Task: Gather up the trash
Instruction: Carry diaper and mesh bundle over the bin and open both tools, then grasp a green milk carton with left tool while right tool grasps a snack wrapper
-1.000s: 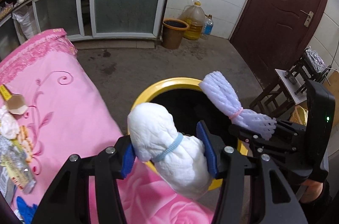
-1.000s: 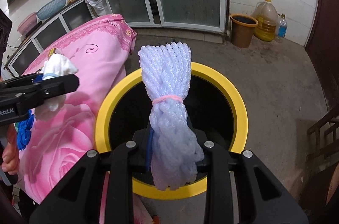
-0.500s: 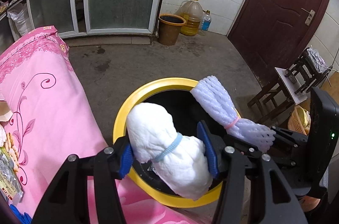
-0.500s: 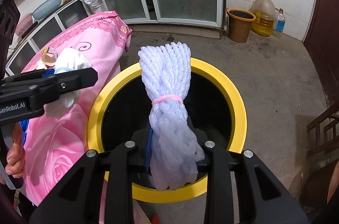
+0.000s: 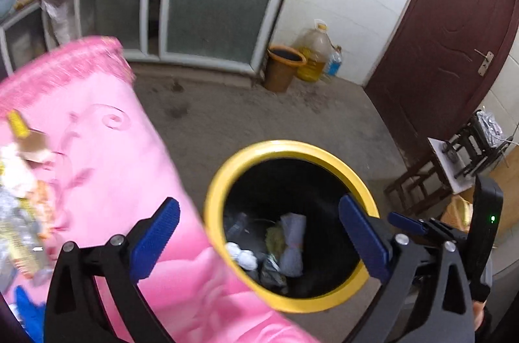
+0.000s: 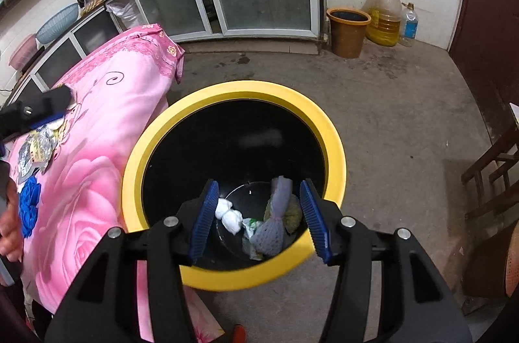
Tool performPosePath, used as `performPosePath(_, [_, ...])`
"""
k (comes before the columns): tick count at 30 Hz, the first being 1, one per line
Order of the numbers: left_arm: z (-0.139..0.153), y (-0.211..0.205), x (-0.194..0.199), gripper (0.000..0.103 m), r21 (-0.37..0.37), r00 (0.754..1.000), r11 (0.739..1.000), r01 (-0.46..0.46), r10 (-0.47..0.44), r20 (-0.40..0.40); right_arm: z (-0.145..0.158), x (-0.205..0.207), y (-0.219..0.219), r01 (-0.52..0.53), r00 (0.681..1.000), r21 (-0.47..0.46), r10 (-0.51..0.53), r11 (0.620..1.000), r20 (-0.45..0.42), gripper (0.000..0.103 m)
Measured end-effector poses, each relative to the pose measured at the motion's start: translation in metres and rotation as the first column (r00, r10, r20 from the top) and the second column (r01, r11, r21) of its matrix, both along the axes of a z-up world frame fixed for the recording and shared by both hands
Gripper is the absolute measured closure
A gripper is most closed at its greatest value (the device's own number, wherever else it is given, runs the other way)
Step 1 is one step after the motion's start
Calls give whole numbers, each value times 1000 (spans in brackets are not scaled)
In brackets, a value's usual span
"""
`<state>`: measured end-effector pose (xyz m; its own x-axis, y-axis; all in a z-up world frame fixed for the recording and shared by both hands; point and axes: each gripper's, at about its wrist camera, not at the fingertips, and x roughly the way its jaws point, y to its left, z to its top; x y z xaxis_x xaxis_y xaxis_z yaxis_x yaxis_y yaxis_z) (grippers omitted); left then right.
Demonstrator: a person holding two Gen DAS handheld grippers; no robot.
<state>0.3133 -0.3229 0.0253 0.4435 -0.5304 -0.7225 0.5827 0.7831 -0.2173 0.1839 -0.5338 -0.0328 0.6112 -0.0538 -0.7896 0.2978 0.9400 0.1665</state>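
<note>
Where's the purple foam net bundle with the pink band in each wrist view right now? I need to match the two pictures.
Left wrist view: the purple foam net bundle lies at the bottom of the bin, lower centre, right of the white wad.
Right wrist view: the bundle lies on the bin floor, lower centre, seen between the right tool's blue pads.
Shared landmark: the yellow-rimmed bin.

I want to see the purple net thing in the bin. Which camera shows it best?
The right wrist view: the purple foam net lies sharp and close in the yellow-rimmed bin. The left wrist view shows it too, but blurrier and farther off.
</note>
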Motion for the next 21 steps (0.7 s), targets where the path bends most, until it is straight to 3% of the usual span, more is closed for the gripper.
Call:
performPosePath(3, [19, 26, -18, 8, 2, 997, 1000, -3, 2, 83, 3, -9, 3, -9, 1000, 1, 8, 1000, 24, 53])
performPosePath(9, [46, 104, -51, 8, -18, 993, 1000, 9, -7, 121, 14, -10, 23, -52, 997, 38, 50, 998, 58, 53])
performPosePath(15, [60, 216, -77, 8, 28, 983, 994, -109, 104, 151, 35, 4, 68, -161, 983, 41, 156, 986, 95, 53])
performPosePath(21, [59, 311, -100, 8, 132, 952, 951, -278, 256, 167, 54, 19, 132, -301, 947, 17, 297, 953, 125, 52])
